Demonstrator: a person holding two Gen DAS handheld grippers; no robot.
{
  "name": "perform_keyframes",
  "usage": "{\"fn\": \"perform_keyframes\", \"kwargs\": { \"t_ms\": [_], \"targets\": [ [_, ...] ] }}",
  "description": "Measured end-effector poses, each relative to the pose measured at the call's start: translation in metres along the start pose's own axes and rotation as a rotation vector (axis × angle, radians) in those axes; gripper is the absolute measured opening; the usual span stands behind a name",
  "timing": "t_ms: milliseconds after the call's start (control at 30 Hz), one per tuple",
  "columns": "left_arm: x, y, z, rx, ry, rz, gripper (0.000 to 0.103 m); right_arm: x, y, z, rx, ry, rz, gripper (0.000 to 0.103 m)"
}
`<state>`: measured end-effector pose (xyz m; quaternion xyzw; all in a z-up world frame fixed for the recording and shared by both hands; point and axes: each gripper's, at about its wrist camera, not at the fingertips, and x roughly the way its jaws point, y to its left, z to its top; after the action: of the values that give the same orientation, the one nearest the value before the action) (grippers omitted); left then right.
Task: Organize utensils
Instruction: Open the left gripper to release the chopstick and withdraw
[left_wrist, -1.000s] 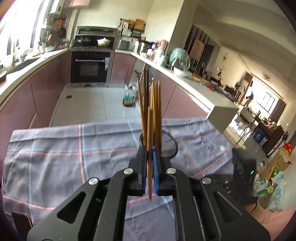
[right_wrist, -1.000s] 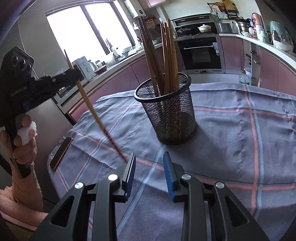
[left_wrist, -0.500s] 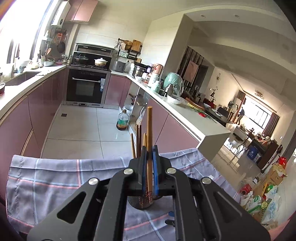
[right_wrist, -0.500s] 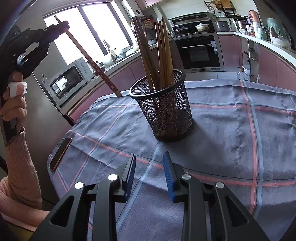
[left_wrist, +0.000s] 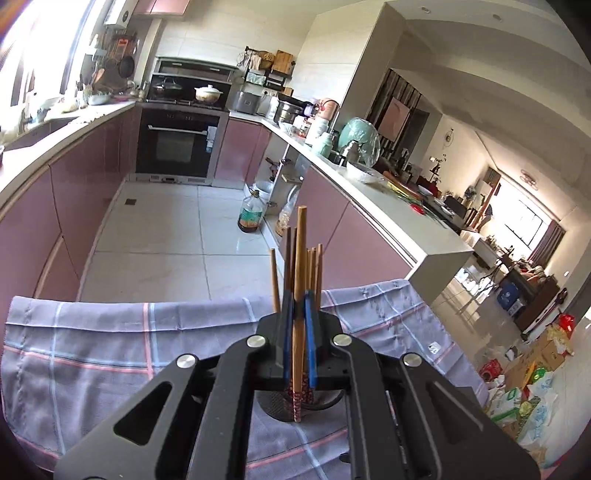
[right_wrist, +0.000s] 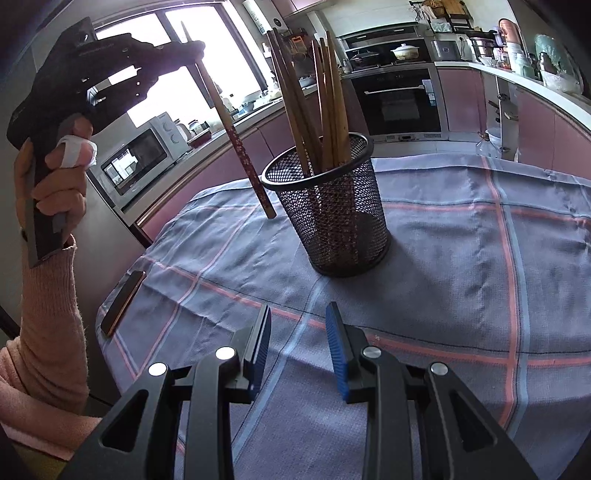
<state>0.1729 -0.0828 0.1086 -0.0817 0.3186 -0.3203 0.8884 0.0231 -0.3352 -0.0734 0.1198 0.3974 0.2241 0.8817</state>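
Note:
A black mesh cup (right_wrist: 332, 218) stands on the checked cloth (right_wrist: 461, 266) with several wooden chopsticks (right_wrist: 327, 99) upright in it. My left gripper (left_wrist: 299, 317) is shut on one chopstick (left_wrist: 298, 295) with a red patterned lower end. In the right wrist view that gripper (right_wrist: 192, 48) is high at the left and the held chopstick (right_wrist: 236, 140) slants down, its tip hanging just left of the cup's rim. The cup (left_wrist: 299, 400) shows below the left gripper's jaws. My right gripper (right_wrist: 299, 350) is open and empty, low over the cloth in front of the cup.
A dark flat phone-like slab (right_wrist: 123, 306) lies on the cloth's left edge. A hand and pink sleeve (right_wrist: 48, 295) hold the left gripper. A microwave (right_wrist: 144, 155) stands beyond the table's left side. Kitchen counters (left_wrist: 388, 199) and an oven (left_wrist: 177, 147) lie behind.
The left gripper has risen and swung toward the cup, carrying the chopstick from low over the cloth to beside the cup's rim. The right gripper has stayed still.

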Motion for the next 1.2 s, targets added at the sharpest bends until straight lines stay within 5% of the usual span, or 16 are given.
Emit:
{"fn": "perform_keyframes", "kwargs": {
  "t_ms": [233,433,867,1033,1200],
  "targets": [
    [-0.017,-0.007,0.010,0.008,-0.040,-0.047,0.006,0.004,-0.005,-0.002,0.016,0.010,0.000,0.029],
    [-0.019,-0.005,0.015,0.021,-0.051,0.003,0.006,0.006,-0.003,-0.003,0.013,0.011,0.009,0.028],
    [0.056,-0.004,-0.011,0.100,0.149,0.120,0.009,0.005,-0.003,-0.001,0.012,0.010,0.010,0.029],
    [0.073,-0.002,-0.024,0.131,0.160,0.187,0.032,0.004,-0.002,0.001,0.010,0.003,0.009,0.032],
    [0.062,-0.005,-0.043,0.158,0.087,0.238,0.058,0.000,-0.004,0.005,0.013,-0.018,-0.005,0.035]
  ]
}}
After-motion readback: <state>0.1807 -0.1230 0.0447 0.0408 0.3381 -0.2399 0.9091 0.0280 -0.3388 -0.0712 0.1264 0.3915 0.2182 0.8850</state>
